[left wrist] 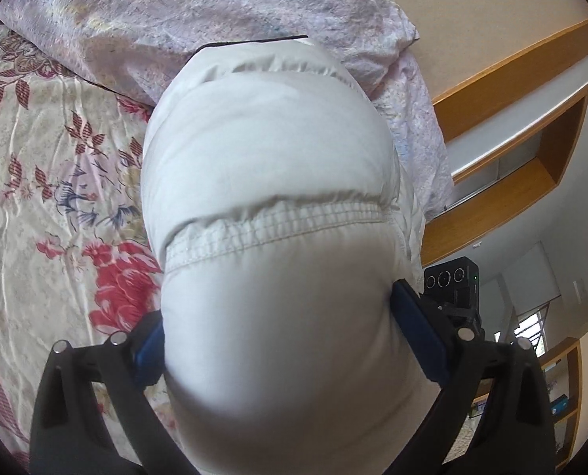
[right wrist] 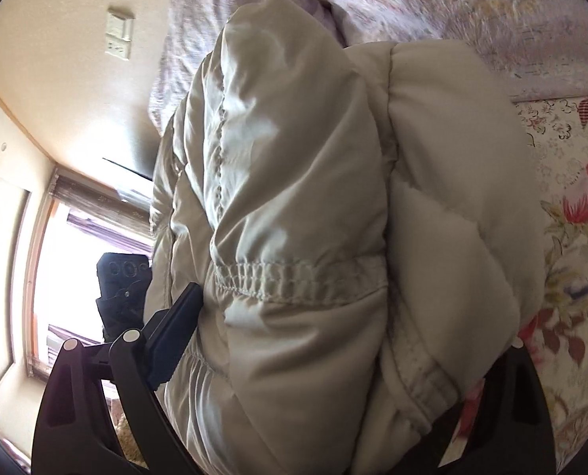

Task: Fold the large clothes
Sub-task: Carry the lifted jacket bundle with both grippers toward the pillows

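jacket (left wrist: 270, 150): quilted cloth, slight sheen | bedspread (left wrist: 56, 182): glossy floral cloth

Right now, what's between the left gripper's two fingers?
A thick puffy fold of the pale quilted jacket fills the left gripper, seen in the left wrist view.

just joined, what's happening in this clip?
A person is folding a puffy cream jacket over a bed with a floral bedspread, using a handheld claw in each hand. The left claw has a thick bundle of the jacket pressed between its blue pads. The right claw also has bunched jacket filling the space between its pads, jaws wide. A lilac pillow lies beyond. The jacket looks lifted and gathered, not yet laid flat.
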{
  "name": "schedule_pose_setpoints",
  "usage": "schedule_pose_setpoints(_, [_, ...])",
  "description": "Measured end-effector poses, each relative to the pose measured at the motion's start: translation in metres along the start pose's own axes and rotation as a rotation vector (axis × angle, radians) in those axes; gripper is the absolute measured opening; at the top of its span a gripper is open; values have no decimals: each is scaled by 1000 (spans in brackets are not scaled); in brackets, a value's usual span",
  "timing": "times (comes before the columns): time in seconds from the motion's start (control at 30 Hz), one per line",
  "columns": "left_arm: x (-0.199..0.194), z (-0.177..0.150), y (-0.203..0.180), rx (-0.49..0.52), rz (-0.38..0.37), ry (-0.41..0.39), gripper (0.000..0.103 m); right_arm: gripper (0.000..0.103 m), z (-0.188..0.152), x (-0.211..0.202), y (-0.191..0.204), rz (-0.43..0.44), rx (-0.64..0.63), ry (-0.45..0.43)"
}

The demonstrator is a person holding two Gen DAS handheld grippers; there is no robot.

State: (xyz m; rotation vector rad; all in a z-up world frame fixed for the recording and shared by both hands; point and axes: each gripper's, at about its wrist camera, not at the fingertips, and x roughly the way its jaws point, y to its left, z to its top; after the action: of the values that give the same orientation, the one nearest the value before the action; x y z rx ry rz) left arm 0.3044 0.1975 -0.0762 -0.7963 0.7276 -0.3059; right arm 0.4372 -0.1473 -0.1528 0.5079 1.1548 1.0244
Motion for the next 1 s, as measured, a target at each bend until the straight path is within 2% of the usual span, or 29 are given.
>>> schedule_pose_setpoints(0.2, [11,3,15,36,51,-6,101,102,-7,7,-24,-14,48,-12])
schedule_pose_setpoints(0.3, [14,6,16,36,64,-2,101,102,-11,5,-28,-43,68,-14])
schedule_pose_setpoints(0.37, [13,8,13,35,82,0,101,102,-10,-3,-21,-84,85,-20])
schedule_pose_setpoints(0.43, [7,8,7,43,116,-6,101,102,-13,-23,-14,-163,78,-58])
schedule_pose_setpoints(0.5, [-2,8,1,64,158,-32,101,102,-22,-58,-2,-274,28,-150])
schedule_pose_setpoints(0.57, [-18,6,-14,139,248,-106,100,102,-28,-85,15,-372,-39,-245])
schedule_pose_setpoints(0.63, [-31,6,-35,240,340,-194,100,102,-34,-102,41,-421,-144,-314])
schedule_pose_setpoints(0.7, [-35,6,-55,310,385,-239,100,102,-33,-103,67,-457,-253,-335])
schedule_pose_setpoints(0.77, [-29,7,-75,375,425,-237,100,97,-38,-89,90,-509,-362,-347])
schedule_pose_setpoints(0.87, [-8,5,-98,472,519,-221,100,81,-36,-63,111,-559,-474,-373])
schedule_pose_setpoints(0.93, [5,4,-103,495,566,-206,100,68,-29,-44,121,-570,-503,-386])
schedule_pose_setpoints(0.97, [8,3,-102,497,564,-196,100,64,-28,-39,120,-569,-511,-385])
schedule_pose_setpoints(1.0, [12,2,-102,496,559,-184,100,56,-25,-33,123,-571,-520,-384])
